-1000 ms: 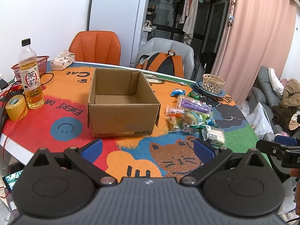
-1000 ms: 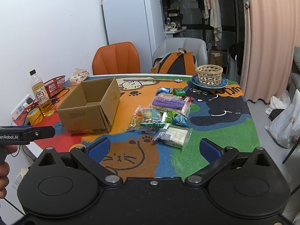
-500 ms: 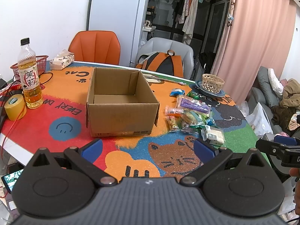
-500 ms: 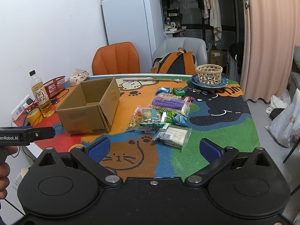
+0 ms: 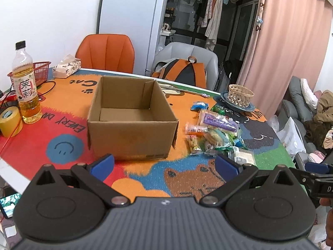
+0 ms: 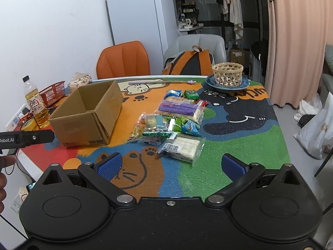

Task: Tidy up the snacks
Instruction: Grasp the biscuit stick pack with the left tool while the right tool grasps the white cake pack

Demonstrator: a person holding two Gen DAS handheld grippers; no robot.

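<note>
We log one cardboard box [image 5: 131, 120], open-topped and empty inside per the left wrist view; the right wrist view shows only its outer corner. Snack packets [image 6: 172, 123] lie heaped just right of the box, apart from it. Our left gripper [image 5: 164, 164] and right gripper [image 6: 170, 165] both spread wide, holding nothing, over the near table [image 6: 239, 141] edge, bare mat before them.

Snack pile [image 6: 172, 123] overlapping, lower packets hidden; wrapper print unreadable.

Snack packets [image 6: 169, 125] beside empty cardboard box [image 6: 87, 114]
</note>
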